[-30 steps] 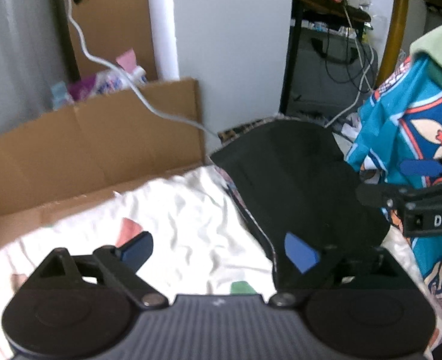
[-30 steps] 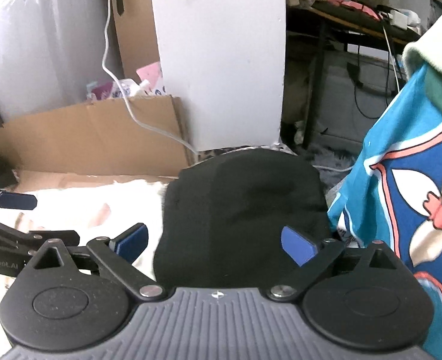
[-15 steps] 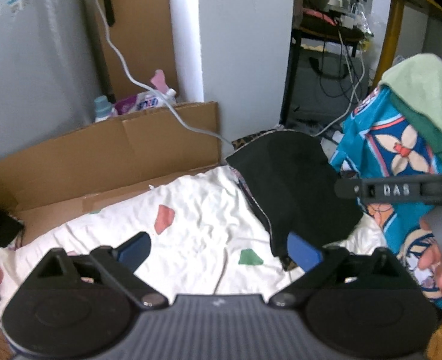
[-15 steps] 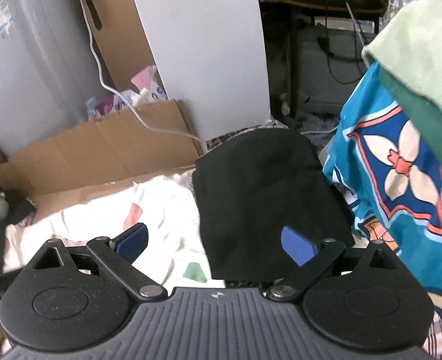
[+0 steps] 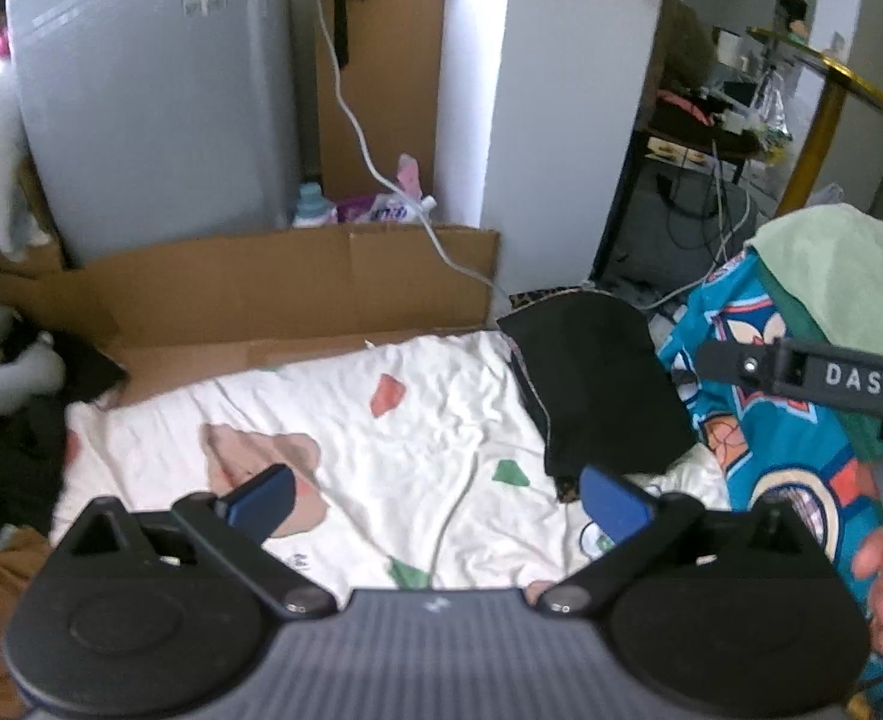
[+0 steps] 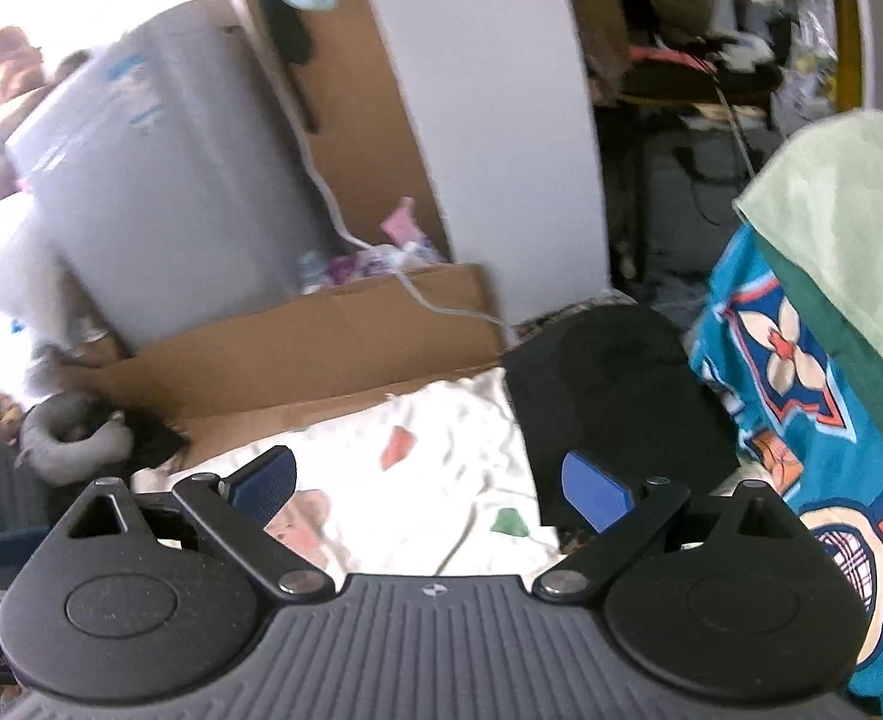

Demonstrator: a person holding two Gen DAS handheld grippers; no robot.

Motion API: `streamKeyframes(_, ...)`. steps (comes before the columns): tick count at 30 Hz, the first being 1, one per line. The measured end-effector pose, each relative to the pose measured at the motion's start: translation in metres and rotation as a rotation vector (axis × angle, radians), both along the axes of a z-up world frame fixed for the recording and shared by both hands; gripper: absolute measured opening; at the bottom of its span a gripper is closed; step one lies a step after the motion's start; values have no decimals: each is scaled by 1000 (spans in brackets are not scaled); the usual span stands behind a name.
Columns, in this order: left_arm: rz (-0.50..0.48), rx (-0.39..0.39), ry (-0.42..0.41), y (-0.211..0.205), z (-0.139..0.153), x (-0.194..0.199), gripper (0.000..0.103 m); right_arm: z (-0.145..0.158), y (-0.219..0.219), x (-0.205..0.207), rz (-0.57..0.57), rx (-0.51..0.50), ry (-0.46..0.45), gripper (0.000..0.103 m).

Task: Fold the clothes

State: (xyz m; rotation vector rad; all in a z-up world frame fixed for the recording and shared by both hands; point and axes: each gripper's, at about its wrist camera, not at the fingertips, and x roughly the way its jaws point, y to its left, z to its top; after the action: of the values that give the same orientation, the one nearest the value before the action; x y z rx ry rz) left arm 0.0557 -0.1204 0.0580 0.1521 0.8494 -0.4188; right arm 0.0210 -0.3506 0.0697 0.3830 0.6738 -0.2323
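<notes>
Left gripper (image 5: pixel 435 501) and right gripper (image 6: pixel 429 483) spread wide, empty, above crumpled white sheet (image 5: pixel 417 420) and smooth folded black garment (image 5: pixel 597 384).

Black garment (image 5: pixel 597 384), white colour-patched sheet (image 5: pixel 417 432)

"DAS" on the right gripper (image 5: pixel 813 375)

each tool (image 5: pixel 435 507) has black linkage arms, blue finger pads (image 5: pixel 612 510), silver pivot screws and a ribbed grey body.
</notes>
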Motion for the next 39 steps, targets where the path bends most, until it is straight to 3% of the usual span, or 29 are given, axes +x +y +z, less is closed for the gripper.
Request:
streamKeyframes(7,43,-43,-32,26,31,-31,103,28,15,-31,-20,30,-26,99)
streamKeyframes(13,80,-83,23,41,29,-49,103,41,37,-58,-73,-21,-42,99)
streamKeyframes(18,107,-101,59,55,21,-64,103,43,58,-73,-57,26,-62,99)
streamKeyframes(23,166,-81,33,73,13,-73,103,33,77,-79,-17,64,-23,99)
streamKeyframes(28,213,-65,83,87,-6,-68,103,15,88,-77,5,39,27,99)
streamKeyframes(39,264,35,113,100,-42,-68,102,-23,99,-62,61,44,137,99)
